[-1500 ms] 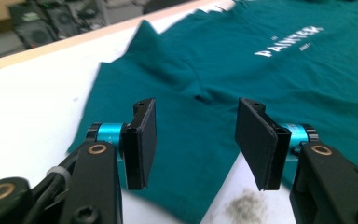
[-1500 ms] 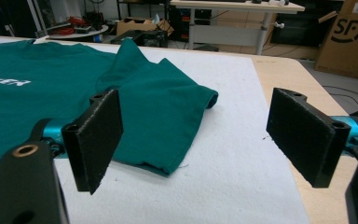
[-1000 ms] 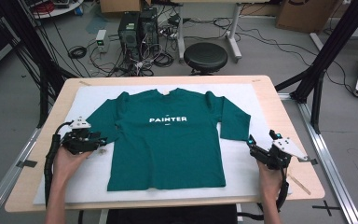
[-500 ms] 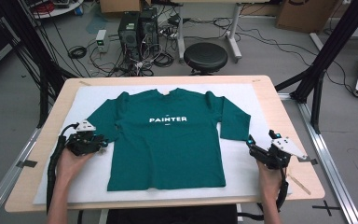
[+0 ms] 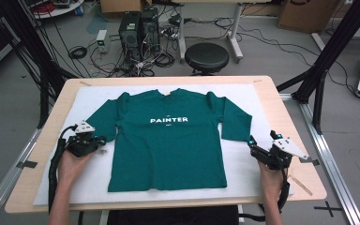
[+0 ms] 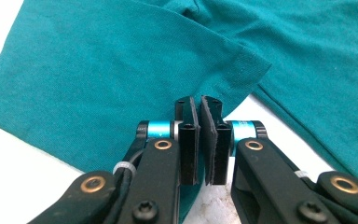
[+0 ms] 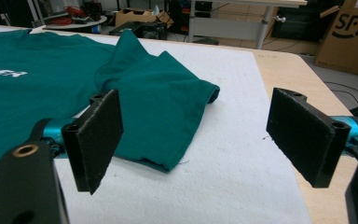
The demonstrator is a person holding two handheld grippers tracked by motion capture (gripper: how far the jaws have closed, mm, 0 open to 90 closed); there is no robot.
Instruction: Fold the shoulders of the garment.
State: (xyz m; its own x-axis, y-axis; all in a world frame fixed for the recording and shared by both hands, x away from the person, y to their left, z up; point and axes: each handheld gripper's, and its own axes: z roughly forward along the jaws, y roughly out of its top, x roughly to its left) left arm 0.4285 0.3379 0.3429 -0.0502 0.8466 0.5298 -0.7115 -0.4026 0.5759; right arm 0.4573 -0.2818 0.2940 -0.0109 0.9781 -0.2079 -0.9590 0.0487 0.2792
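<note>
A green long-sleeved shirt (image 5: 168,140) with white "PAINTER" lettering lies flat, front up, on a white mat (image 5: 258,178). My left gripper (image 5: 102,139) rests at the end of the shirt's left-hand sleeve (image 6: 98,70). In the left gripper view its pads are pressed together, and the left gripper (image 6: 199,105) sits over the sleeve's hem edge; no cloth shows between them. My right gripper (image 5: 251,145) hovers just off the other sleeve's cuff. In the right gripper view the right gripper (image 7: 198,116) stands wide open, with that sleeve (image 7: 158,102) ahead of its left pad.
The mat covers most of a wooden table (image 5: 281,117), whose bare edge runs along the right. Beyond the far edge stand a black stool (image 5: 206,57), computer towers (image 5: 136,28) and floor cables. Black frame posts (image 5: 323,61) rise at both sides.
My left gripper has crept slightly right, toward the sleeve's end. The right gripper and the shirt have stayed where they were.
</note>
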